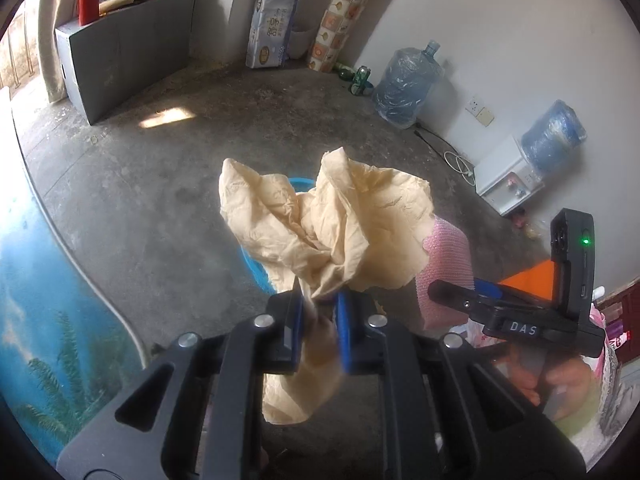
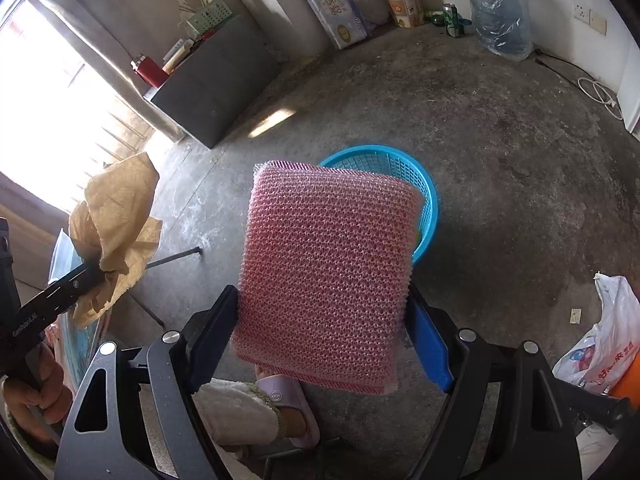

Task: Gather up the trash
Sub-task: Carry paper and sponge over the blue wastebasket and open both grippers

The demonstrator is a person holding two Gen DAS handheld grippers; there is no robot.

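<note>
Left wrist view: the left tool [image 1: 320, 312] pinches a crumpled tan paper [image 1: 332, 232] above the concrete floor [image 1: 160, 184], hiding most of the blue basket [image 1: 256, 268] below

Right wrist view: the right tool [image 2: 324, 332] clamps a pink bubble-wrap pad [image 2: 324, 272] — held over the basket's near rim [image 2: 424, 200] — white plastic bag [image 2: 612, 340] at right
</note>
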